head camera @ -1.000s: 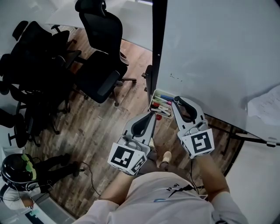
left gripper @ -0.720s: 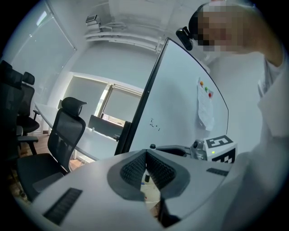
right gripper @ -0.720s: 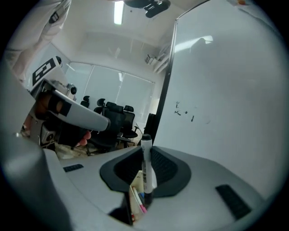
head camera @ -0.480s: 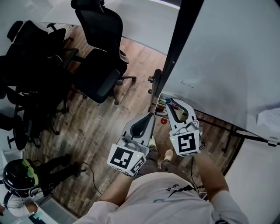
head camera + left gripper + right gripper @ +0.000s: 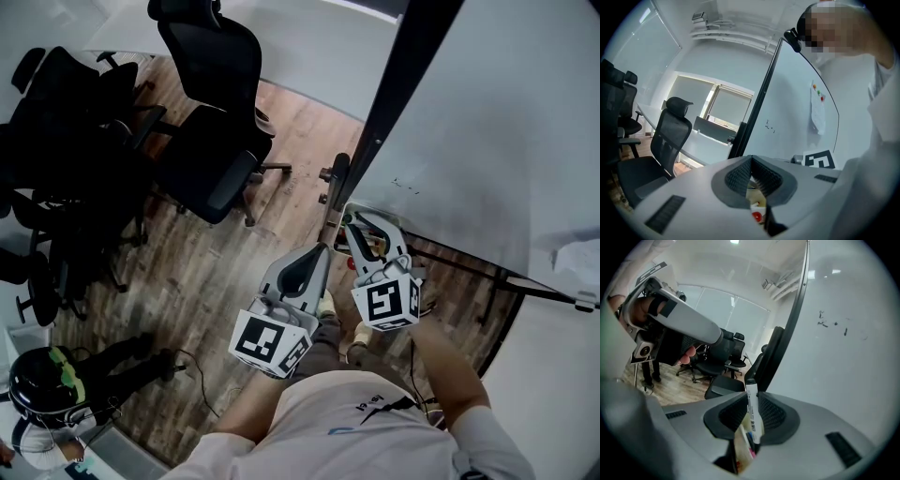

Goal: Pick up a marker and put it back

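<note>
My right gripper (image 5: 751, 397) is shut on a white marker (image 5: 753, 420) with a black cap, which stands upright between its pads. Below it, through the gap, I see the marker tray (image 5: 740, 446) with coloured markers lying in it. In the head view the right gripper (image 5: 354, 221) hangs over the tray at the foot of the whiteboard (image 5: 497, 122). My left gripper (image 5: 323, 250) is just to its left and lower, its jaws shut on nothing (image 5: 751, 159). A red cap (image 5: 757, 216) shows under the left gripper's jaws.
The whiteboard's black frame post (image 5: 398, 94) runs up beside the tray. Several black office chairs (image 5: 211, 159) stand on the wooden floor to the left. A person (image 5: 42, 384) is at the lower left. A stand leg (image 5: 534, 291) lies to the right.
My right gripper has moved left and a little nearer, from beside the tray to over it. The left gripper has hardly moved.
</note>
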A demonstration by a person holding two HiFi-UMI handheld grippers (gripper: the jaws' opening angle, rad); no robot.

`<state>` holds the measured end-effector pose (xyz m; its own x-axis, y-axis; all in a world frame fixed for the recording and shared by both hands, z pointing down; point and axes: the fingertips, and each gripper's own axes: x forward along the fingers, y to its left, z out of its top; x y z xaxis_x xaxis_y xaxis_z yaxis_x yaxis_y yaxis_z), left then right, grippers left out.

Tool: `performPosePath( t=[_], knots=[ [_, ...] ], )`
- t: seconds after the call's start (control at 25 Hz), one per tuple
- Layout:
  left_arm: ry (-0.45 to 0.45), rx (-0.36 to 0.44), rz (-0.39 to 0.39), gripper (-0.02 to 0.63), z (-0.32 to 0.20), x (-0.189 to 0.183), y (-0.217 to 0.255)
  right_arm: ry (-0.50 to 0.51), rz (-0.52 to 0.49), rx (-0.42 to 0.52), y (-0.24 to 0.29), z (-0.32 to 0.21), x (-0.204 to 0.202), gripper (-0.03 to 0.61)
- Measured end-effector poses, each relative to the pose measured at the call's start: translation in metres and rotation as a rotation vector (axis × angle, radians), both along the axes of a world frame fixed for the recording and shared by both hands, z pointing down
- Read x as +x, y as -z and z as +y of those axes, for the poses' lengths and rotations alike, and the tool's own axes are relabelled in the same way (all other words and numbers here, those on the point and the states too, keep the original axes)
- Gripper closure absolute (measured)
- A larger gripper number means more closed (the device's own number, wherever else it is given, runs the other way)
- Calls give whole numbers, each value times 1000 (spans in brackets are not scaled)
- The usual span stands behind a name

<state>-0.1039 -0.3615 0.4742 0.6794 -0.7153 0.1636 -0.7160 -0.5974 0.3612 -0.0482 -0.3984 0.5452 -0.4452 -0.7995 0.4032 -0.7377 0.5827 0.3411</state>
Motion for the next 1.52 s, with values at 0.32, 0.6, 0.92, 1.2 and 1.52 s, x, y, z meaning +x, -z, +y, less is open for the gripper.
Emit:
performPosePath(
  t=[0.32, 0.6, 0.92, 1.2, 1.52],
  knots=[
    [14, -1, -4, 603, 2, -4, 0, 30, 2, -41, -10, 1, -8, 466],
    [15, 4, -4, 603, 10, 0, 3, 52, -77, -87, -2, 9, -10, 462],
    [3, 23, -4, 603, 27, 16, 16, 62, -266, -97, 44, 32, -9, 463],
    [-6, 72, -6, 603, 46, 38, 41, 40, -479, -110, 89, 56, 14, 526],
    [-8, 111, 5, 603, 74, 59, 70, 64, -571, -71, 141, 91, 34, 551]
  ],
)
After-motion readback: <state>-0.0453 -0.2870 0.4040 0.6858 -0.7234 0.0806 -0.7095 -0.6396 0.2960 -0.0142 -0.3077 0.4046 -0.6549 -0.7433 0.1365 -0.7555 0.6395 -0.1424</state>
